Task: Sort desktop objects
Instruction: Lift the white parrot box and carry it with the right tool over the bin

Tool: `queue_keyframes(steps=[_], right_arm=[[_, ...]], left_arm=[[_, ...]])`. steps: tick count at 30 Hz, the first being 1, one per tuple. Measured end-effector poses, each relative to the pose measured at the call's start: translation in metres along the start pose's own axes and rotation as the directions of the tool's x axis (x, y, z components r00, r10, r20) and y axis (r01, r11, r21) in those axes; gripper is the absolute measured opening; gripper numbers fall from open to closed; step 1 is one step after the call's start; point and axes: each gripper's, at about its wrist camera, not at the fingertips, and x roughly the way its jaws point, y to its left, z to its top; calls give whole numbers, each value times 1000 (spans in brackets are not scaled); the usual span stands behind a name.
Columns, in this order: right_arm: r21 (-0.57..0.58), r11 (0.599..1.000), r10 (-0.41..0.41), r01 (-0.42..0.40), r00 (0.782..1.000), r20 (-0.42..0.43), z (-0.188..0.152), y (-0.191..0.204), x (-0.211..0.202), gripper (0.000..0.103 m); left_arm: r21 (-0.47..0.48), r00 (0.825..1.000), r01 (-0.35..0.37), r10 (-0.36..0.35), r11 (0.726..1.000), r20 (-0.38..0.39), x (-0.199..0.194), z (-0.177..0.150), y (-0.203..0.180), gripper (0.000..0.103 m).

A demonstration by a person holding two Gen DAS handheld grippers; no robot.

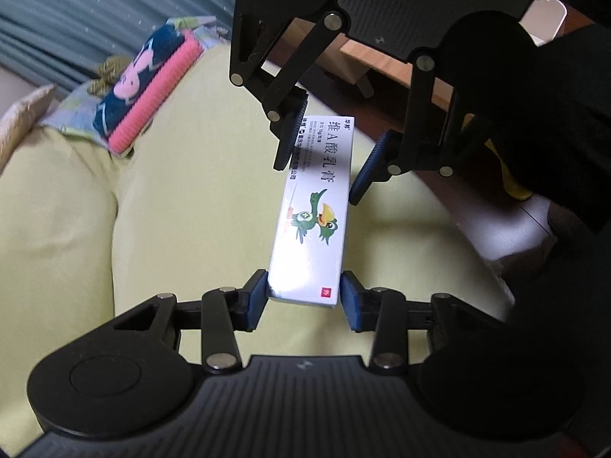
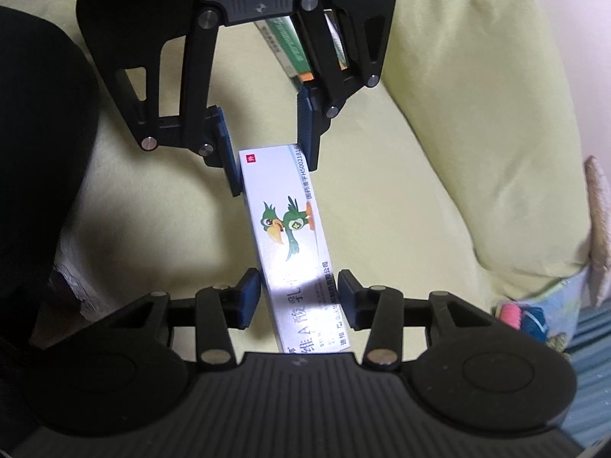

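A long white medicine box (image 1: 313,210) printed with a green cartoon bird hangs over a yellow-green cushion (image 1: 172,210), held at both ends. My left gripper (image 1: 303,297) is shut on the end with the red square; its blue pads (image 1: 257,297) press both long edges. From the far side my right gripper (image 1: 324,168) is shut on the end with the large lettering. In the right wrist view the same box (image 2: 286,221) runs between the right gripper (image 2: 299,297) and the left gripper (image 2: 267,156), and its lettered end passes under the camera.
Two green-and-orange boxes (image 2: 294,49) lie on the cushion (image 2: 420,152) behind the left gripper. A patterned cloth with a pink band (image 1: 152,87) sits at the cushion's far edge. A wooden table edge (image 1: 382,61) and a dark sleeve (image 2: 34,152) are close by.
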Motion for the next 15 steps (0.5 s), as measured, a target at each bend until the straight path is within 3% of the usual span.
queue_keyframes(steps=[8, 12, 15], right_arm=[[93, 991, -90, 99, 991, -97, -39, -6, -39, 39], [136, 978, -134, 158, 976, -170, -88, 4, -86, 39], [183, 962, -157, 201, 961, -230, -103, 15, -99, 39]], left_arm=[[134, 995, 9, -22, 991, 99, 2, 67, -20, 47], [202, 985, 23, -57, 979, 163, 6, 106, -35, 47], [253, 975, 43, -96, 967, 200, 10, 132, -49, 47]])
